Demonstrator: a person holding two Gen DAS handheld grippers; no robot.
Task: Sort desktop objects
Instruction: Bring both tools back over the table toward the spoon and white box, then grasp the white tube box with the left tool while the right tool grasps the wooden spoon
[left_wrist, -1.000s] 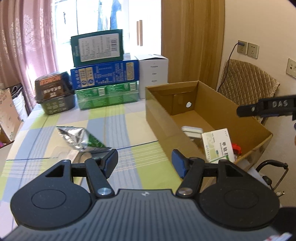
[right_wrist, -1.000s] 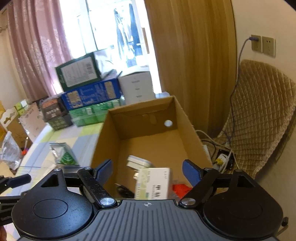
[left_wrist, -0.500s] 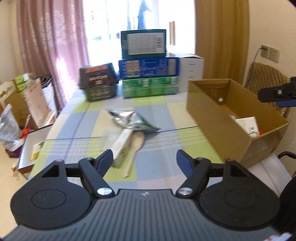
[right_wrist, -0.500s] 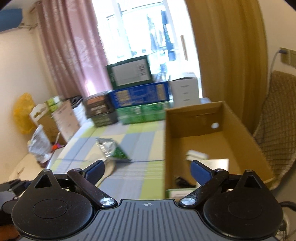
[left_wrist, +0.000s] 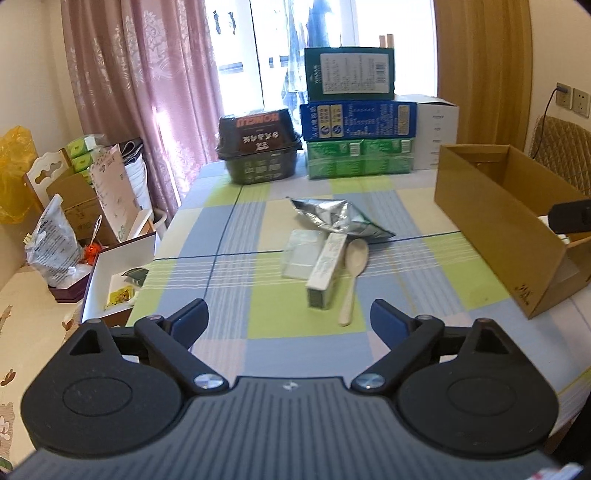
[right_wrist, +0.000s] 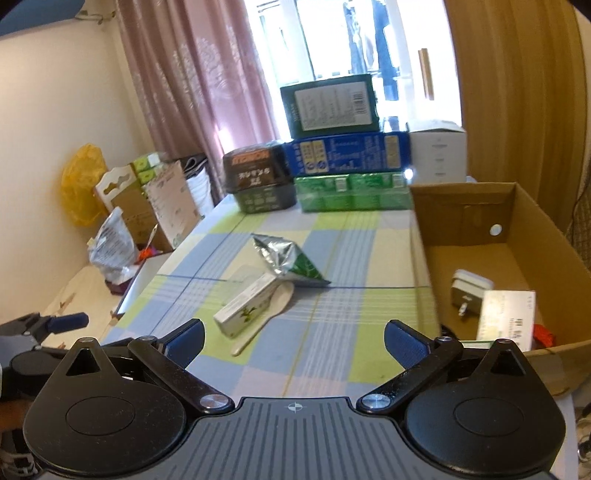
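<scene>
A: Left gripper (left_wrist: 288, 319), status?

B: Jaws spread wide, nothing between them. It hangs above the near edge of the checked tablecloth (left_wrist: 240, 236).

A: What sits ahead of it?

B: A small cluster, straight ahead and slightly right of centre. Long white-and-green box (left_wrist: 327, 271) lying flat, pointing away. Pale spoon (left_wrist: 352, 275) just beside it on its right, bowl end farther off. Clear plastic packet (left_wrist: 301, 253) touching the box on its left. Crumpled silver-and-green foil bag (left_wrist: 338, 218) beyond them, overlapping the far end of the box.

A: And the cardboard box?

B: Cardboard box (left_wrist: 496, 221) well to the right of the left gripper, open-topped, at the table's right edge.

A: Right gripper (right_wrist: 293, 341)?

B: Also wide apart, empty. The open box lies ahead on its right; inside are a white charger (right_wrist: 469, 291), a white medicine carton (right_wrist: 506, 314) and something small and red (right_wrist: 543, 332), too hidden to identify.

A: Far end of the table?

B: Stacked cartons (left_wrist: 356, 110) — dark green on blue on light green — with a dark noodle pack (left_wrist: 258, 146) to their left and a white carton (left_wrist: 437, 131) to their right.
</scene>
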